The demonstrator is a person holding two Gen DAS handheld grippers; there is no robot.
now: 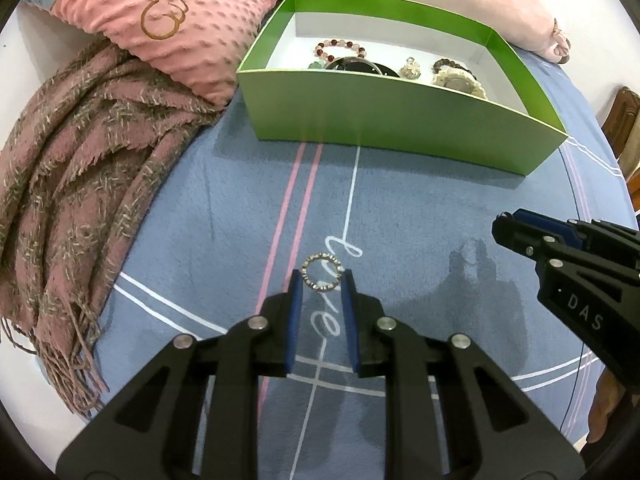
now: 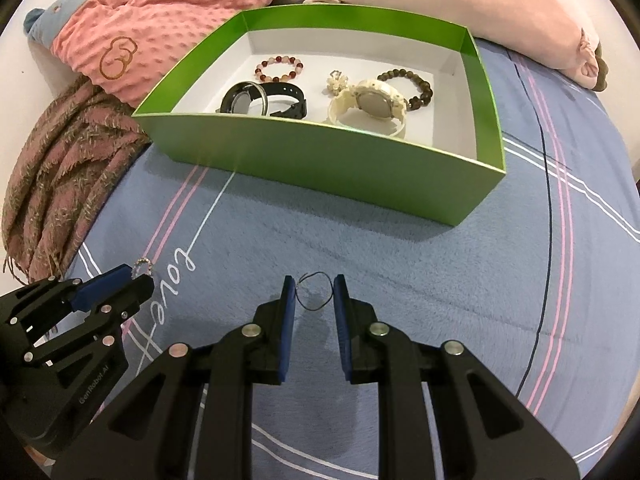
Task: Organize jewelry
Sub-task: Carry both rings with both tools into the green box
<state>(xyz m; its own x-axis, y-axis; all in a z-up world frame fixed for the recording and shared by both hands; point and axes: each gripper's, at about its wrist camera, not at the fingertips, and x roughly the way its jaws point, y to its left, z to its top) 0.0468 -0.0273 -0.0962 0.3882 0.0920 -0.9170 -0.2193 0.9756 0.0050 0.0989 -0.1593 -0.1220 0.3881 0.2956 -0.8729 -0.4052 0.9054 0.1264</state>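
Observation:
A small silver beaded ring point(image 1: 325, 256) is pinched between the blue pads of my left gripper point(image 1: 322, 276), which is shut on it just above the blue bedspread point(image 1: 420, 208). My right gripper point(image 2: 314, 280) is shut on a thin black wire hoop point(image 2: 316, 273), also held low over the bedspread. Each gripper shows in the other's view: the right gripper point(image 1: 506, 226) at the right edge, the left gripper point(image 2: 138, 276) with the ring point(image 2: 142, 267) at the lower left. Beyond both stands an open green box point(image 2: 320, 168) holding a black watch point(image 2: 256, 100), a cream watch point(image 2: 372, 106) and bead bracelets point(image 2: 280, 68).
A pink-brown fringed scarf point(image 1: 80, 184) lies left of the box point(image 1: 400, 120). A pink dotted cushion point(image 1: 192, 20) and a pale pink pillow point(image 2: 440, 4) lie behind it. A small pendant point(image 2: 338, 80) sits in the box. Bare bedspread lies between the grippers and the box.

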